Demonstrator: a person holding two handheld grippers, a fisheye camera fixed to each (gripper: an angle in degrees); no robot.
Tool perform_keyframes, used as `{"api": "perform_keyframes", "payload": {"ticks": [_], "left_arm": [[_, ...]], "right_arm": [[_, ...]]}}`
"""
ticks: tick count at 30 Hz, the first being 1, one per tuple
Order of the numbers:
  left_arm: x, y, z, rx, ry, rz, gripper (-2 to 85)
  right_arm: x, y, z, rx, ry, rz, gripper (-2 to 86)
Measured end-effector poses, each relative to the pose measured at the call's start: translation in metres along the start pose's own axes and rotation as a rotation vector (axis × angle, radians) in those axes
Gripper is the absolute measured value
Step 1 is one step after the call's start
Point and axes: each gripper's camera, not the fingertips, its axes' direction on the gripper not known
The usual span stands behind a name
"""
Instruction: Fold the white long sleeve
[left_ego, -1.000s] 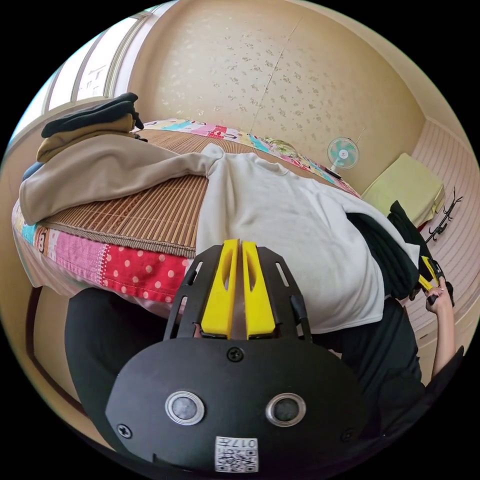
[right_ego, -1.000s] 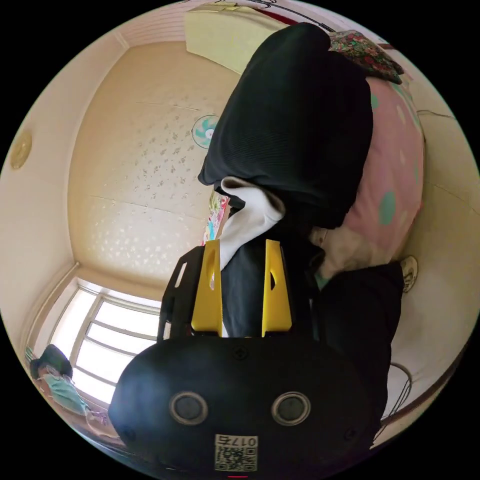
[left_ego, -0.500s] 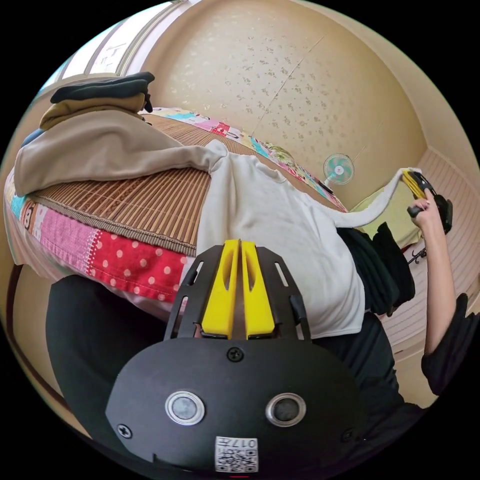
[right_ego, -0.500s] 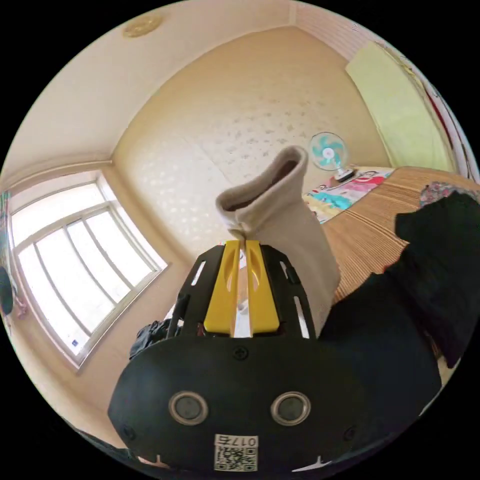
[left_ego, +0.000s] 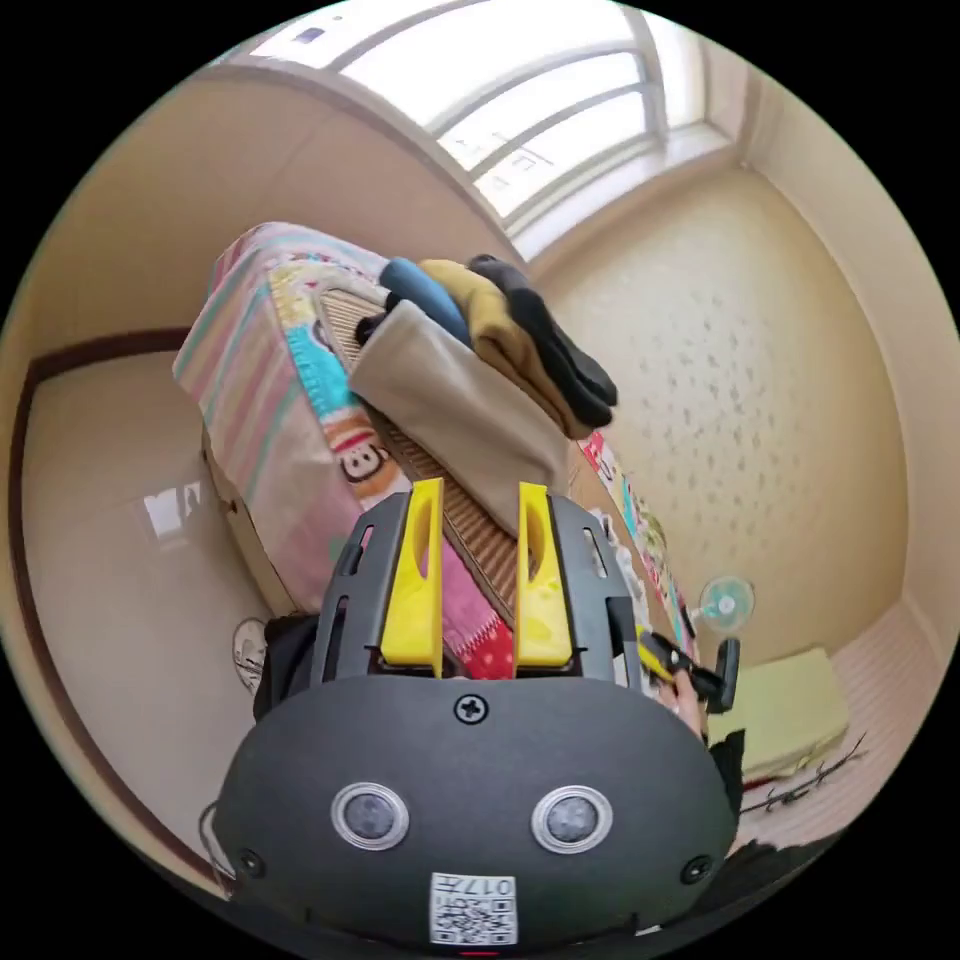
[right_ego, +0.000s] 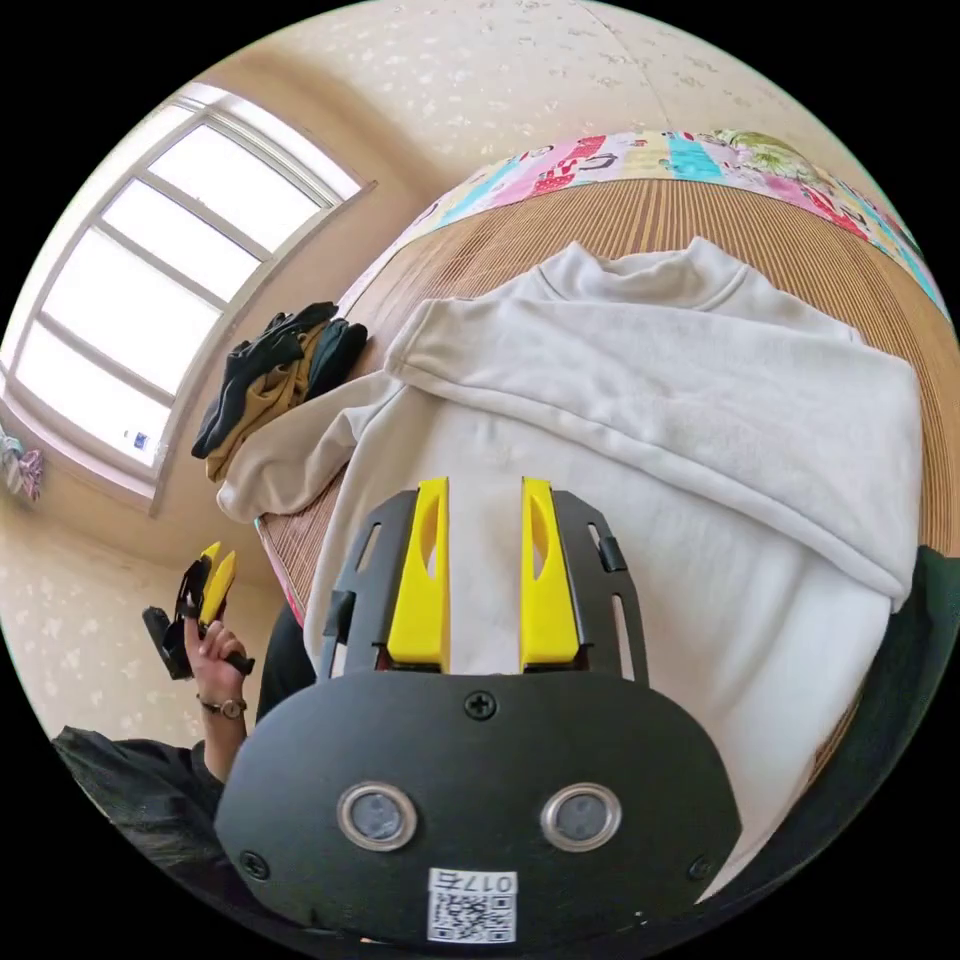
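Sleeve (right_ego: 660, 400) now released, folded across

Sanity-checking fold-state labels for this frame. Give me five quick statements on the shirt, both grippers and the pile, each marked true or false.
1. One sleeve of the white long sleeve lies folded across its chest. True.
2. The right gripper is shut on the cuff. False: its jaws stand apart above the shirt, with nothing between them.
3. The left gripper is open. True.
4. The other sleeve is folded in too. False: it stretches out sideways toward the pile of dark clothes.
5. The shirt lies on the floor. False: it lies on a woven mat on the bed.
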Motion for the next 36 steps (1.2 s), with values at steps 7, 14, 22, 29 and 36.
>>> {"api": "perform_keyframes", "payload": {"ticks": [7,14,22,29,36], "left_arm": [[-0.065,-0.083,0.025,-0.01,0.105,-0.282,11.1],[-0.068,-0.077,-0.006,0.049,0.223,-0.303,13.1],[-0.074,-0.077,-0.041,0.159,0.079,-0.178,11.9],[-0.045,-0.05,-0.056,0.169,0.055,0.004,4.5],[0.129,0.029,-0.139,0.446,0.33,0.354,3.8]], "right_arm": [[0.027,0.054,-0.039,-0.04,0.092,-0.042,8.7],[0.04,0.074,-0.048,0.008,0.044,-0.057,7.8],[0.074,0.096,-0.062,0.066,-0.071,-0.014,6.1],[0.114,0.117,-0.077,0.109,-0.246,0.032,5.2],[0.136,0.13,-0.078,0.08,-0.369,0.022,1.8]]}}
